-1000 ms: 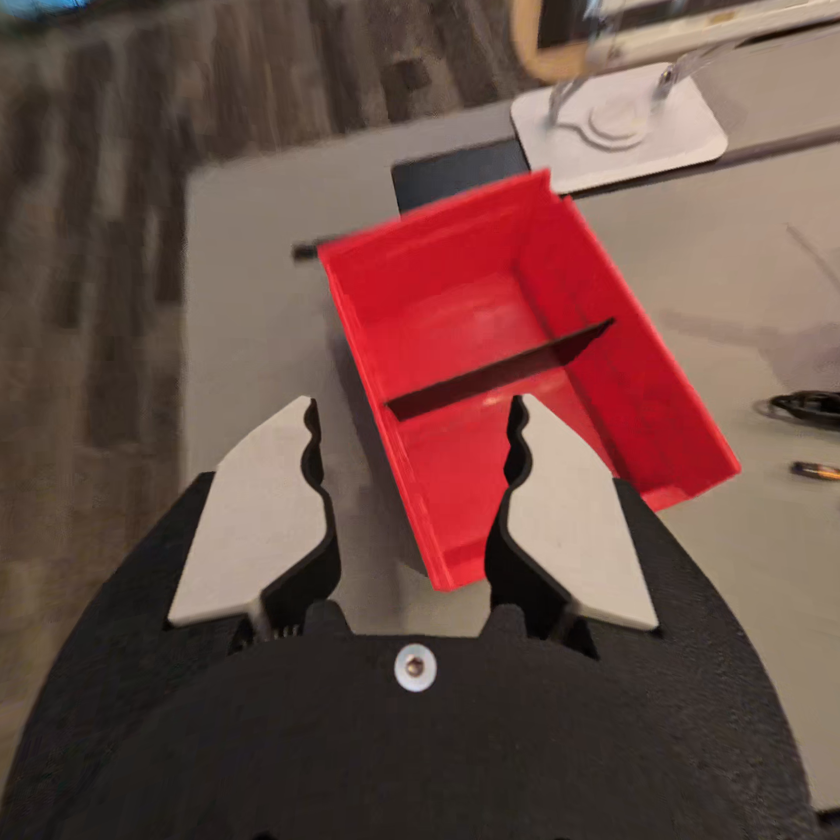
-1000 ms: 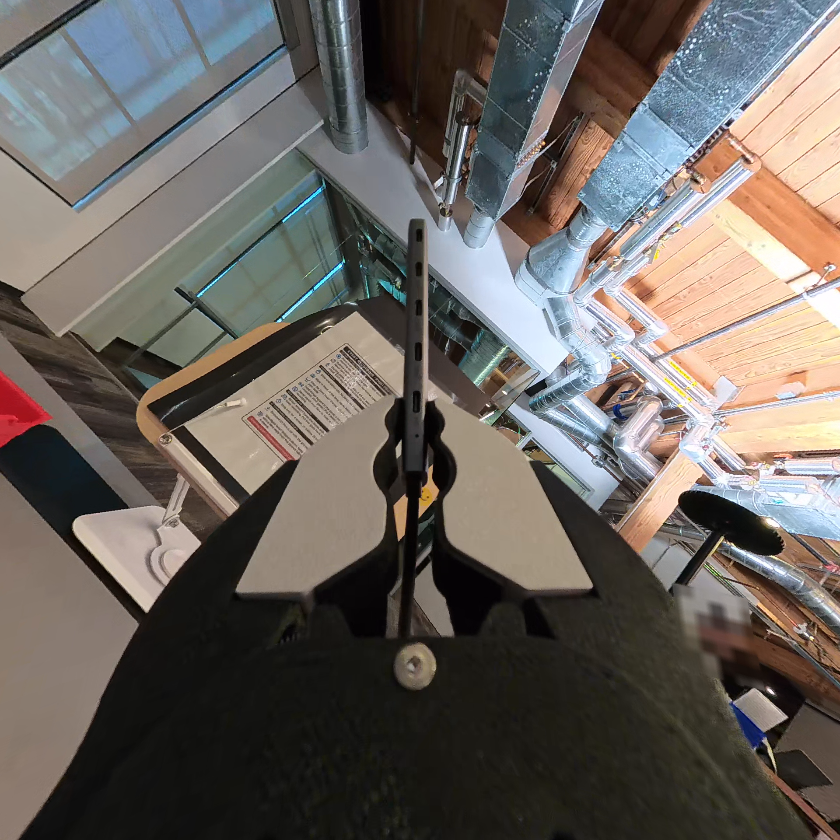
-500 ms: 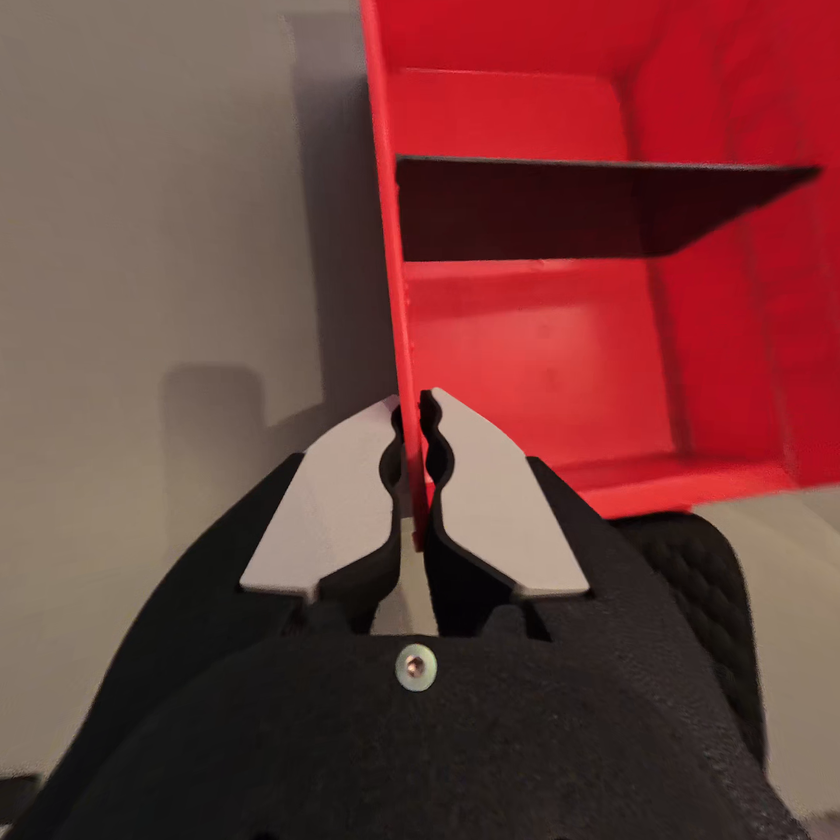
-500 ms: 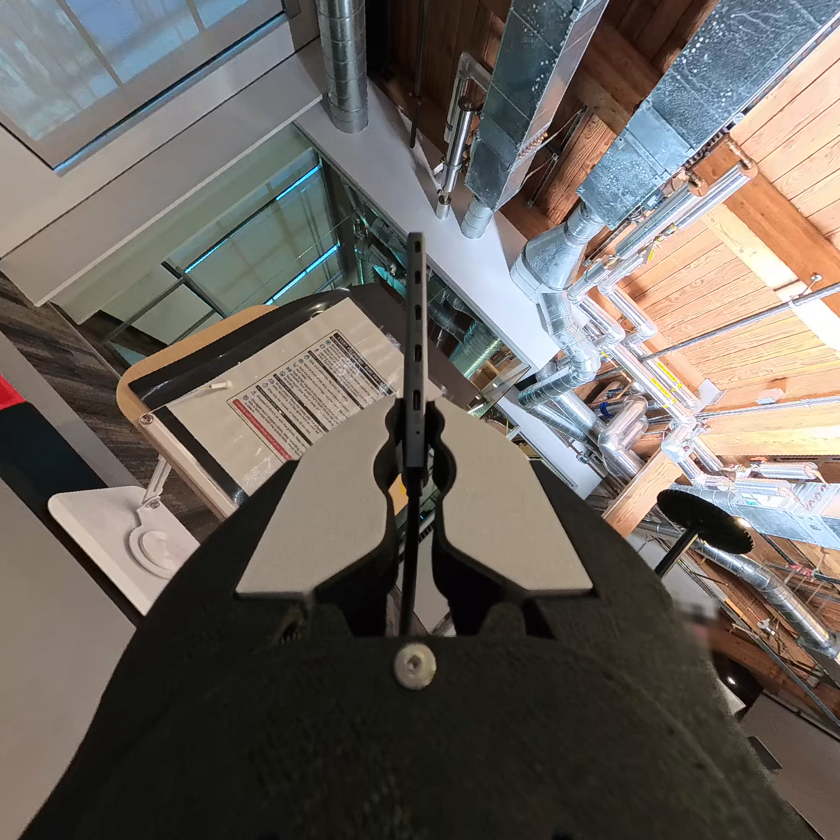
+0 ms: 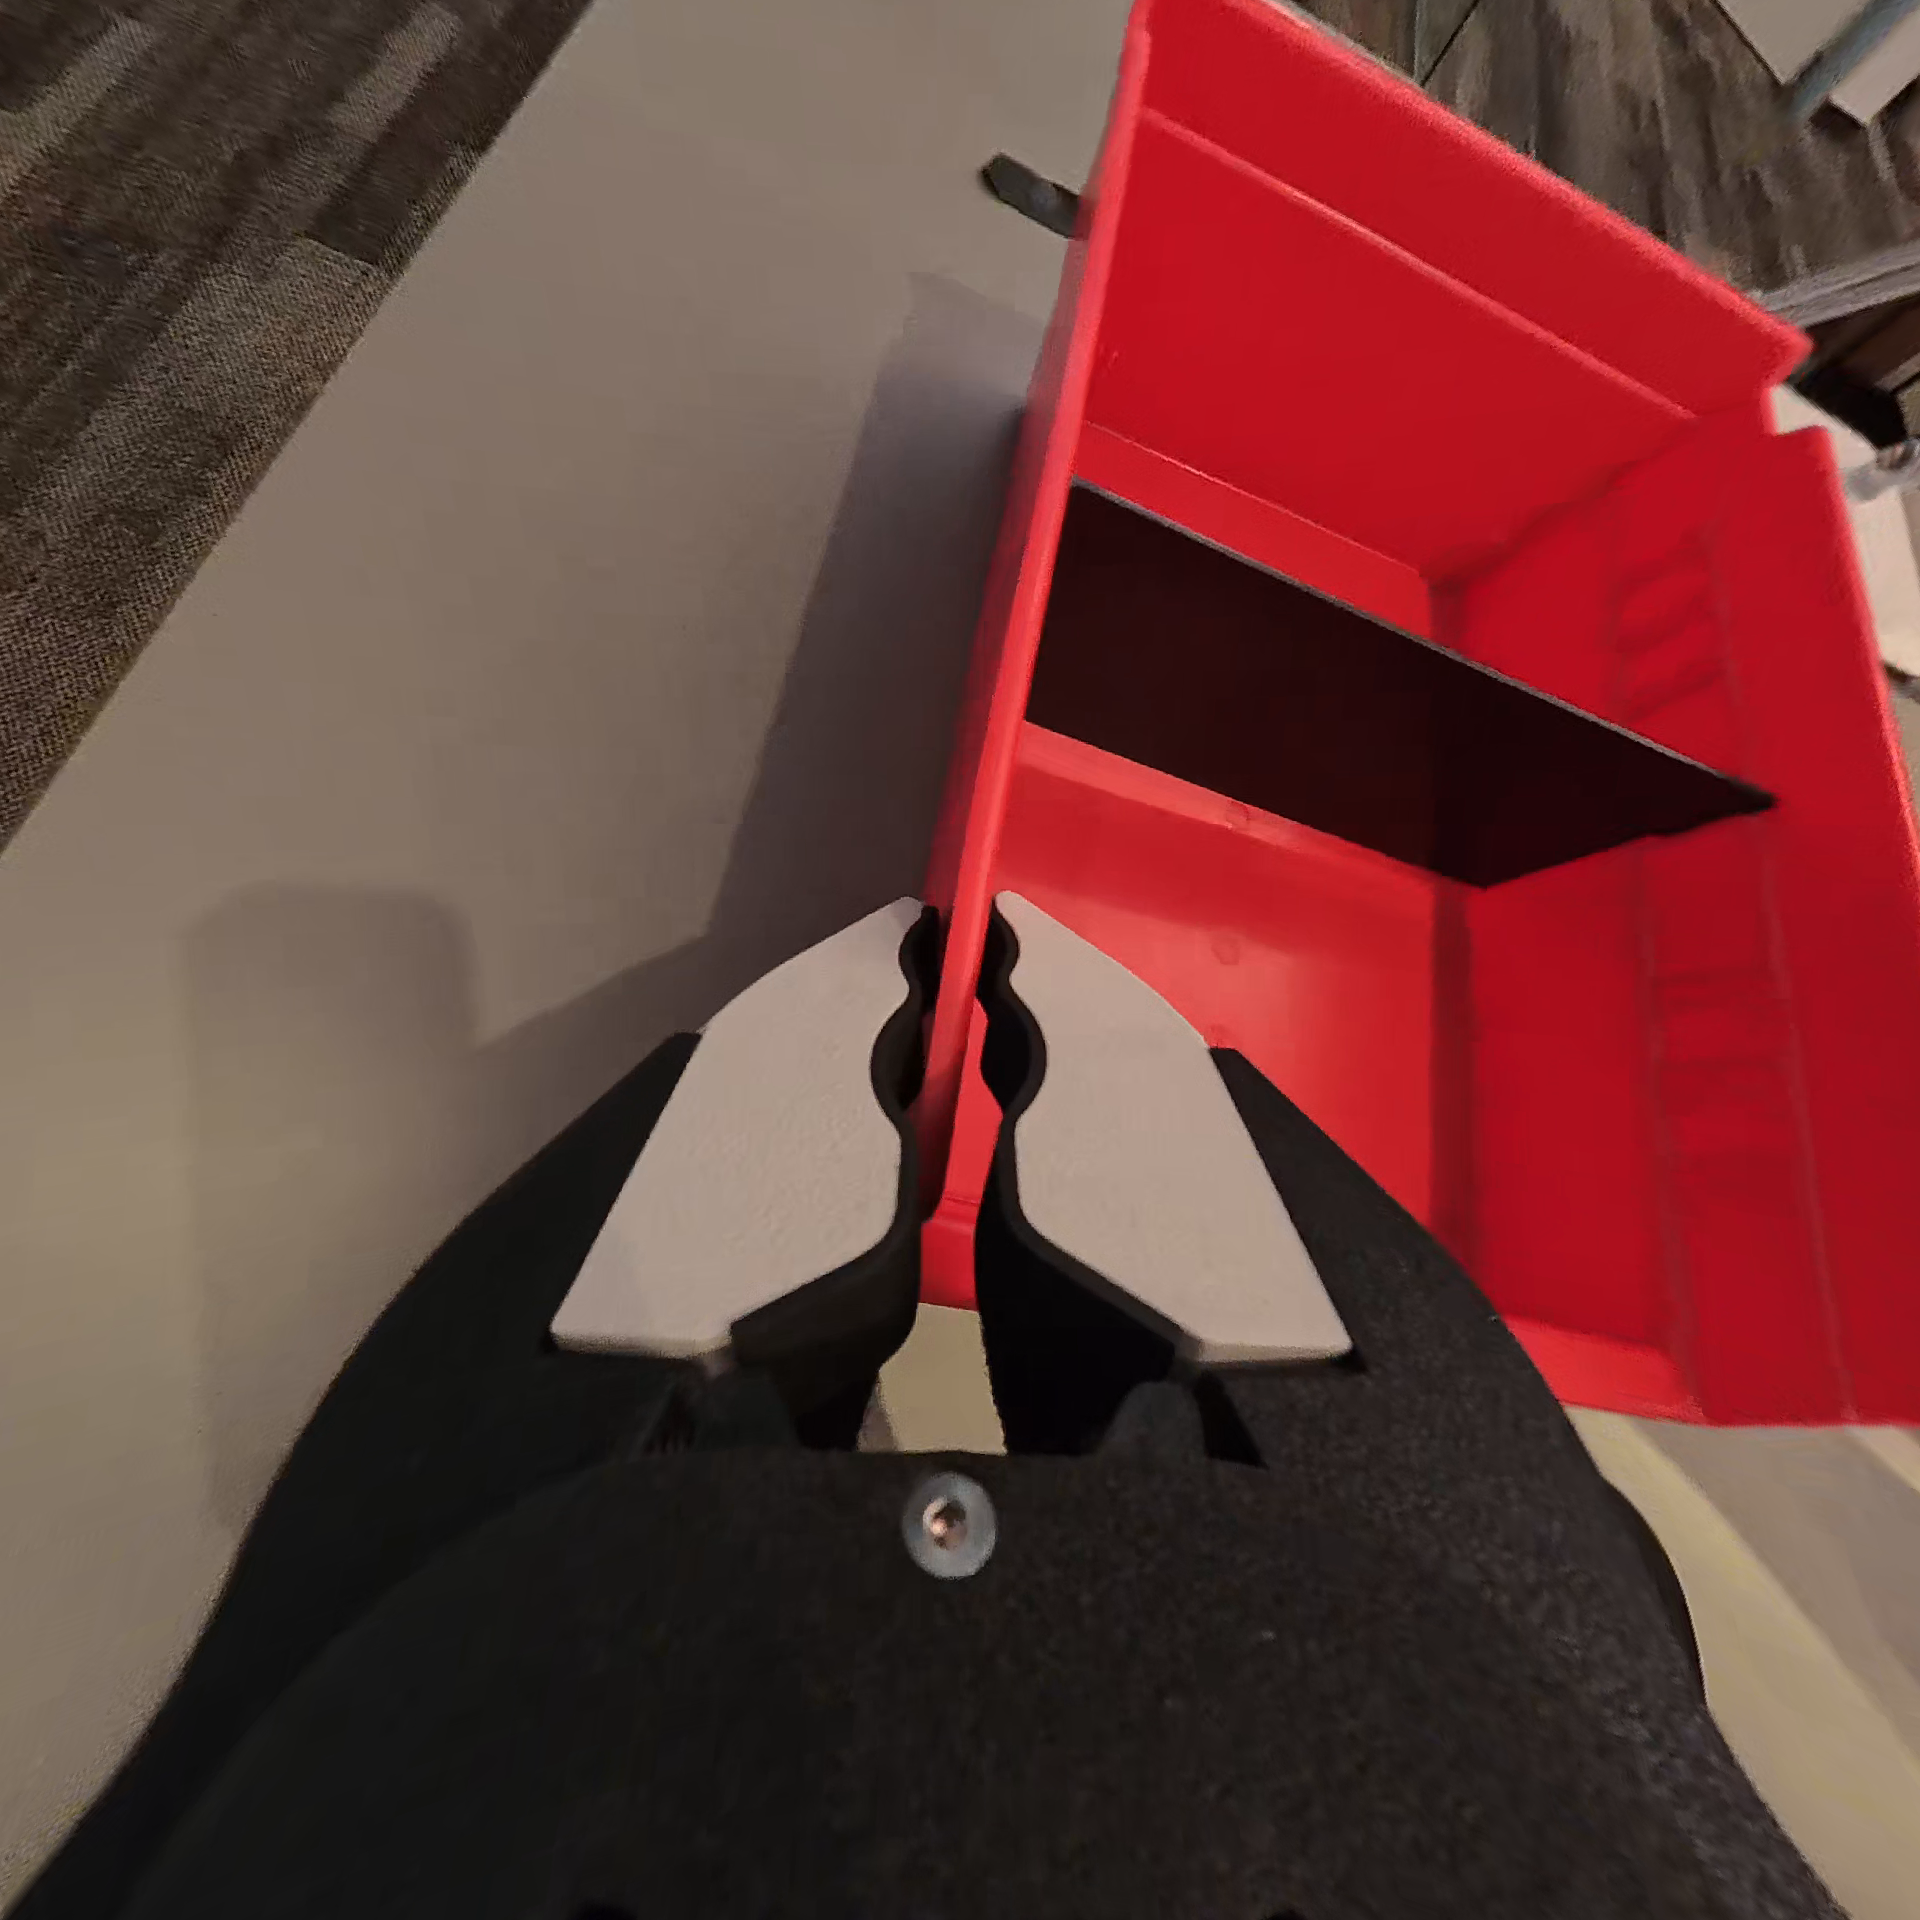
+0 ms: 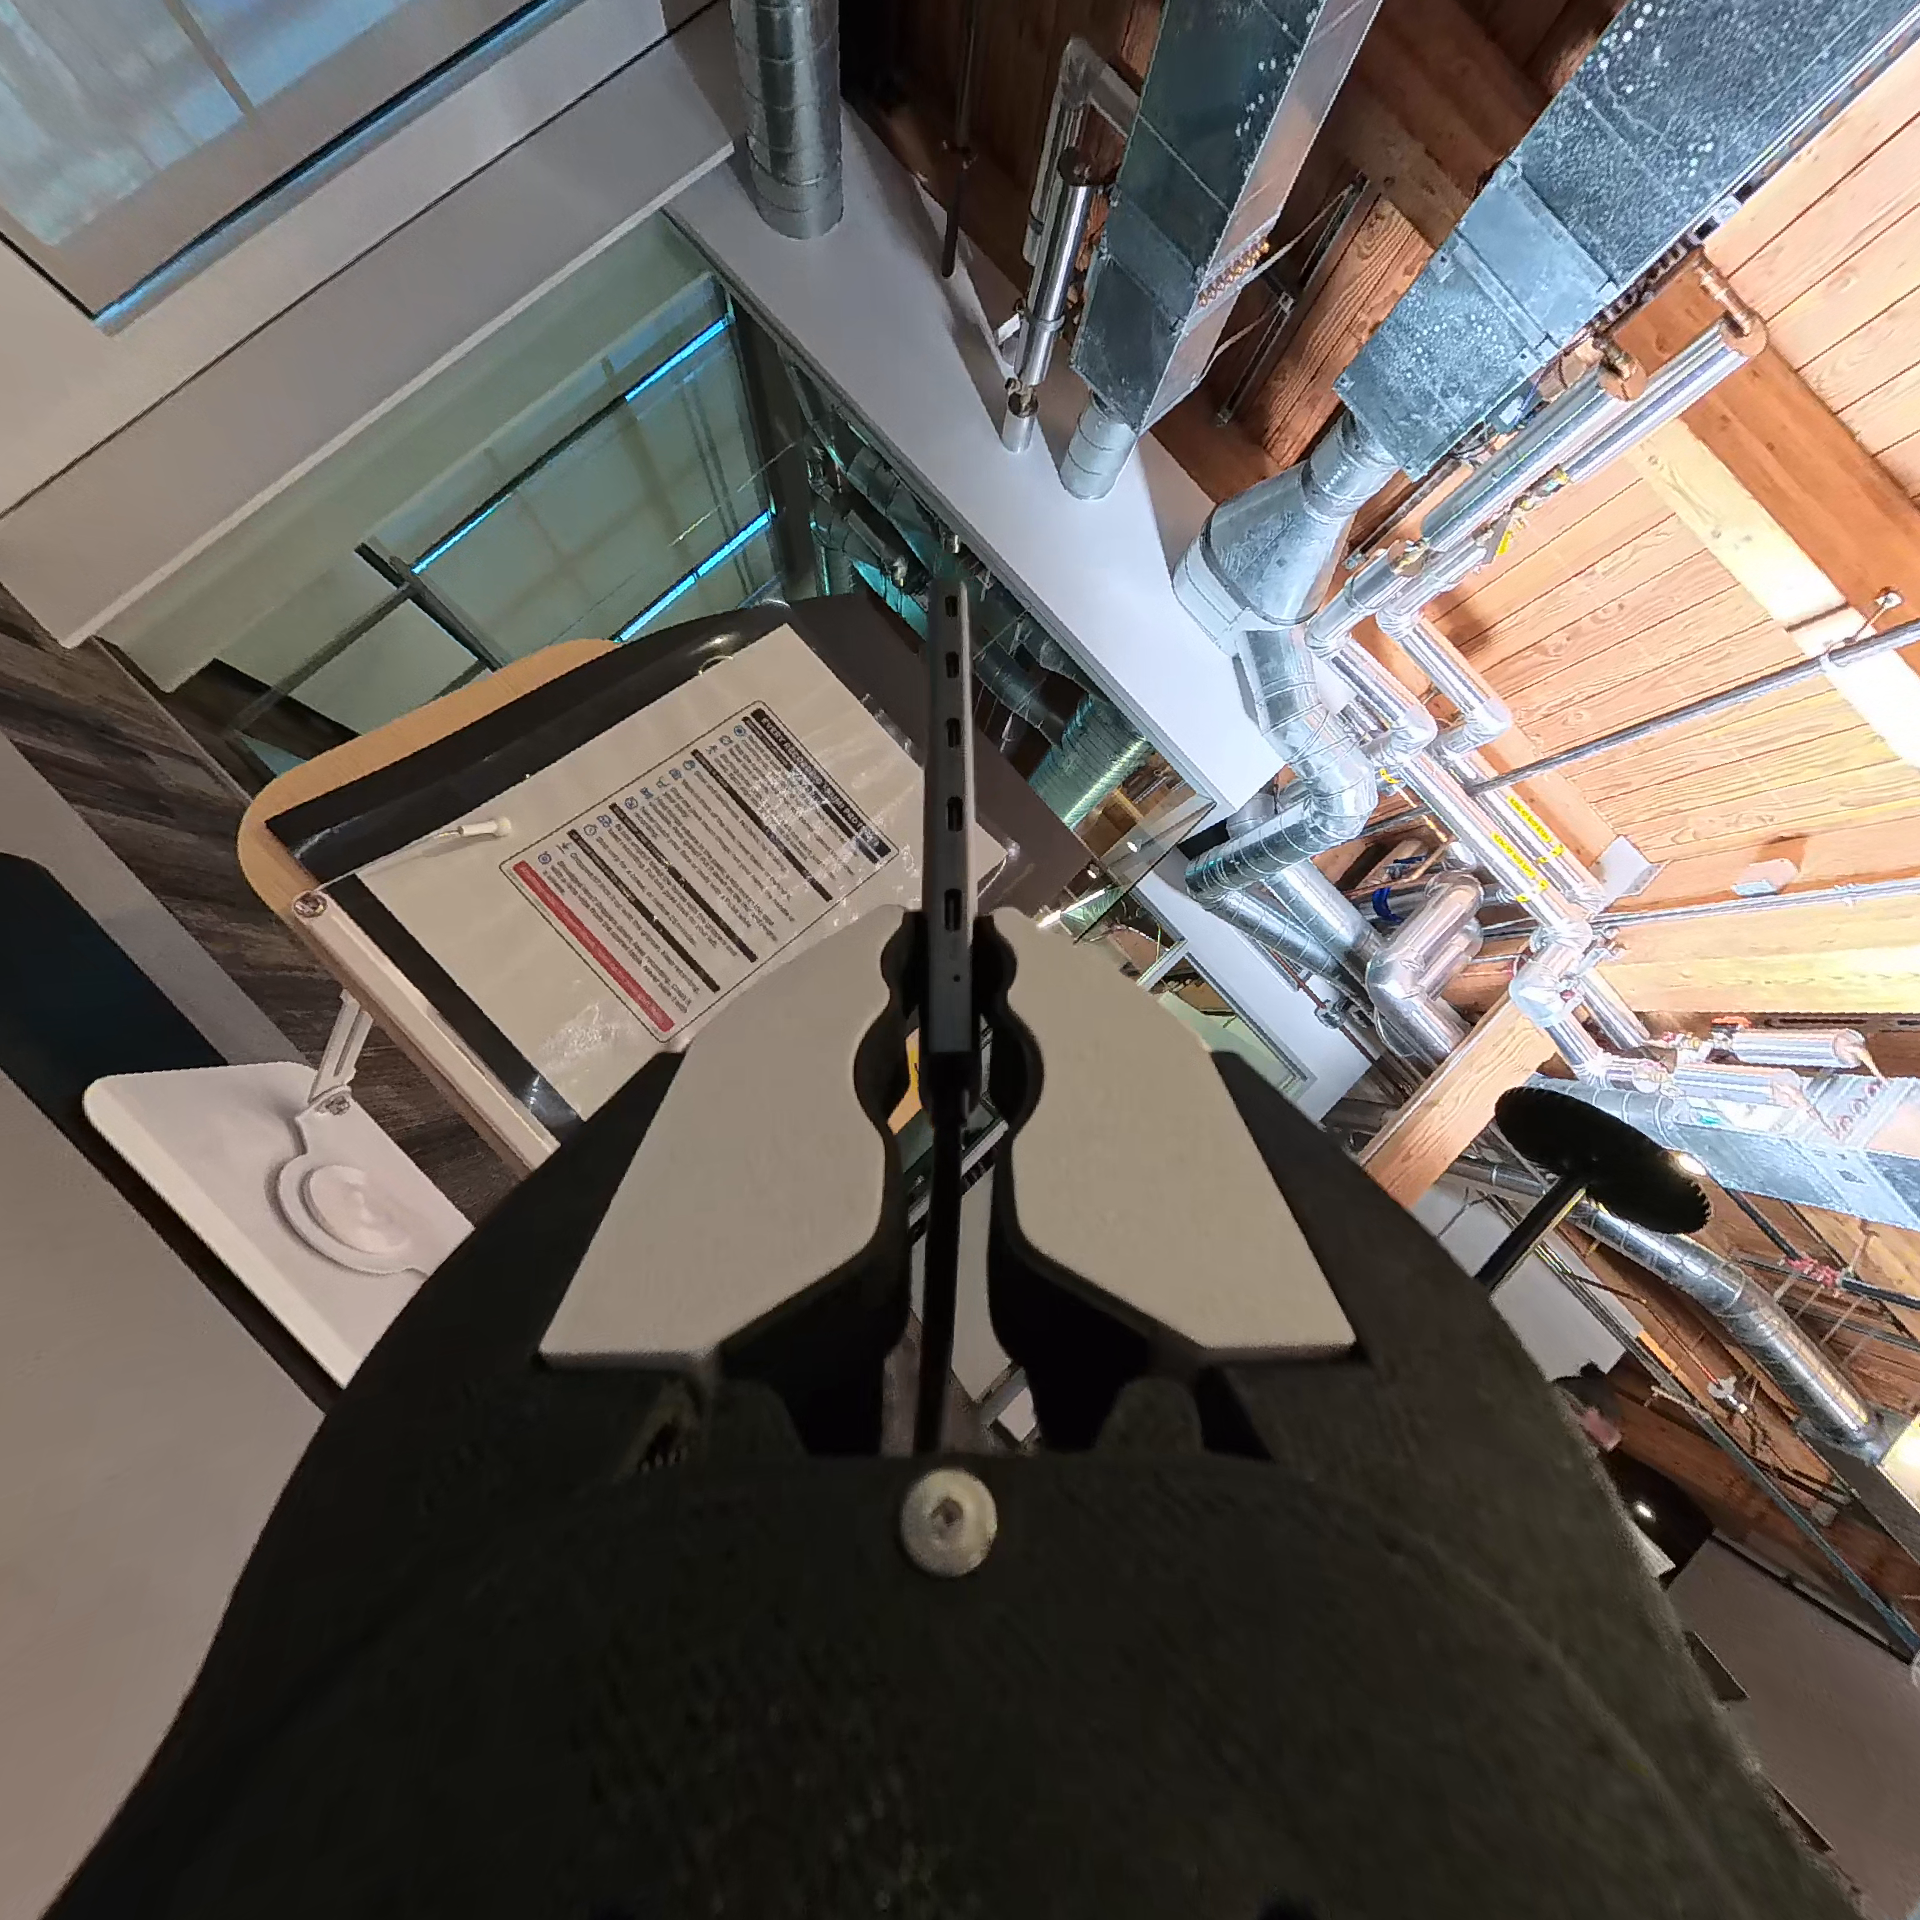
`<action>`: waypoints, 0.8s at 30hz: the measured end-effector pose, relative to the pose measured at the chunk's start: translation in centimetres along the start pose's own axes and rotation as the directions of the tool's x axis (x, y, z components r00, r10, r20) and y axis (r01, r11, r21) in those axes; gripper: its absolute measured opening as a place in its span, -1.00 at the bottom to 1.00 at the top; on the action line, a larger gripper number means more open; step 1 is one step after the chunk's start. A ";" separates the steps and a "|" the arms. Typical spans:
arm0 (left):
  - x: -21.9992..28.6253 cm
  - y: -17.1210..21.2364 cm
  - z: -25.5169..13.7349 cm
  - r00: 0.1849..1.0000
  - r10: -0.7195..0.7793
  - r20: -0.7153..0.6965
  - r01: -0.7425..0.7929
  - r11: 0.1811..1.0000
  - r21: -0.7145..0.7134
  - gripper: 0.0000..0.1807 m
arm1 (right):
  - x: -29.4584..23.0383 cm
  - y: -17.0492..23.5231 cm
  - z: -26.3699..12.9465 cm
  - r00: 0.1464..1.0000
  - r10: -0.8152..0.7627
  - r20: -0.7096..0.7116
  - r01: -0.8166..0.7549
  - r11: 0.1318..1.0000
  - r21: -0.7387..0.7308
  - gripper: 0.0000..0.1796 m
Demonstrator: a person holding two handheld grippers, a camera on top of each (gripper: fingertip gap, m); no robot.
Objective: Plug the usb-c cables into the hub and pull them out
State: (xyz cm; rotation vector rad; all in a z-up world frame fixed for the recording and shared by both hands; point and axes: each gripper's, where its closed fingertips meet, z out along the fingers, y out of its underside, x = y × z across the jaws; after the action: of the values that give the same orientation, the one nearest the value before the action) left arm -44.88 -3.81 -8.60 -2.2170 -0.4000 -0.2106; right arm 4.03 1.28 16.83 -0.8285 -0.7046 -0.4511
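In the left wrist view my left gripper [image 5: 958, 914] is shut on the left side wall of a red plastic bin [image 5: 1558, 1039]. The bin has a black divider [image 5: 1351, 707] across its middle and looks empty. It sits on a grey table [image 5: 520, 727]. In the right wrist view my right gripper [image 6: 948, 920] is shut on a slim dark grey usb-c hub [image 6: 951, 769], held edge-on and pointing up toward the ceiling, its row of ports facing me. Its cable [image 6: 940, 1299] runs back between the fingers. No loose usb-c cables are in view.
A dark flat piece [image 5: 1029, 192] shows on the table behind the bin. A white stand base [image 6: 270, 1174] holding a framed sign [image 6: 665, 862] stands on the table at the left of the right wrist view. Carpet floor [image 5: 156, 208] lies beyond the table edge. The tips of one gripper are about 55 centimeters away from the tips of the other.
My left gripper went from open above the bin to shut on its left wall, and the bin has since swung in the view. My right gripper has held the hub up, only drifting slightly.
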 end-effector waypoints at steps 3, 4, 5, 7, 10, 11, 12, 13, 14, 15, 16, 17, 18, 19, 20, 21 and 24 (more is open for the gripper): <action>-0.3 -0.2 0.0 1.000 0.027 -0.006 -0.027 0.999 0.025 -0.94 | 0.0 0.1 0.1 1.000 0.005 0.003 -0.005 1.000 -0.004 -0.88; -0.4 -0.2 0.1 0.999 0.047 -0.004 -0.047 0.999 0.021 -0.94 | 0.0 0.2 0.1 1.000 0.007 0.008 -0.007 1.000 -0.005 -0.88; -0.4 -0.3 0.2 0.998 0.061 -0.002 -0.061 0.998 0.011 -0.94 | -0.2 0.2 0.1 1.000 0.007 0.015 -0.006 1.000 -0.007 -0.88; -0.6 -0.5 0.3 0.998 0.064 -0.005 -0.064 0.998 -0.009 -0.94 | -0.7 0.2 0.2 0.999 -0.001 0.042 0.002 1.000 -0.005 -0.88; -0.7 -0.7 0.4 0.998 0.057 -0.027 -0.058 0.998 -0.023 -0.94 | -1.7 0.0 0.2 0.996 -0.023 0.089 0.022 1.000 0.010 -0.88; -0.5 -0.6 0.3 0.997 0.069 -0.039 -0.070 0.997 -0.023 -0.94 | -2.3 -0.1 0.2 0.993 -0.025 0.120 0.023 1.000 0.018 -0.88; -0.3 -0.5 0.1 0.995 0.080 -0.059 -0.081 0.997 -0.020 -0.91 | -3.0 -0.2 0.2 0.987 -0.021 0.160 0.017 0.999 0.029 -0.89; -0.1 -0.5 -0.2 0.993 0.083 -0.080 -0.084 0.996 -0.006 -0.80 | -3.9 -0.3 0.1 0.977 -0.016 0.212 0.006 0.999 0.047 -0.88; -0.1 -0.7 -0.8 0.993 0.080 -0.091 -0.078 0.997 0.025 -0.70 | -4.7 -0.4 0.1 0.966 -0.004 0.258 -0.011 0.998 0.057 -0.89; 0.0 -1.0 -1.5 0.992 0.084 -0.096 -0.077 0.994 0.073 -0.63 | -5.5 -0.2 0.1 0.952 0.018 0.306 -0.036 0.998 0.054 -0.89; 0.2 -1.4 -2.6 0.990 0.102 -0.097 -0.089 0.988 0.130 -0.57 | -6.7 -0.3 -0.1 0.926 0.040 0.376 -0.066 0.996 0.058 -0.88; 0.7 -1.8 -3.8 0.987 0.136 -0.091 -0.117 0.975 0.189 -0.54 | -8.1 -0.6 -0.5 0.887 0.050 0.458 -0.097 0.992 0.080 -0.88; 1.6 -2.2 -5.2 0.978 0.191 -0.081 -0.166 0.955 0.247 -0.54 | -9.6 -1.1 -1.1 0.846 0.041 0.531 -0.119 0.986 0.114 -0.88; 3.1 -2.5 -6.6 0.962 0.263 -0.077 -0.230 0.926 0.299 -0.54 | -11.0 -1.5 -1.7 0.810 0.022 0.587 -0.133 0.980 0.147 -0.88; 5.2 -2.7 -7.8 0.935 0.347 -0.080 -0.301 0.890 0.343 -0.54 | -12.3 -1.8 -2.1 0.782 0.003 0.624 -0.141 0.975 0.172 -0.88; 7.6 -2.7 -8.7 0.898 0.431 -0.087 -0.370 0.847 0.383 -0.53 | -13.6 -2.1 -2.4 0.760 -0.014 0.650 -0.144 0.971 0.189 -0.88; 15.8 -1.5 -10.3 0.780 0.611 -0.135 -0.470 0.715 0.518 -0.35 | -17.0 -3.0 -3.6 0.718 -0.091 0.690 -0.143 0.951 0.274 -0.89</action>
State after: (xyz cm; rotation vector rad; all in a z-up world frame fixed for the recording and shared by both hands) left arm -30.78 -7.62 3.41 -1.6952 0.3642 -0.1053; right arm -8.15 -1.77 4.48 -0.6955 -1.4333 0.0352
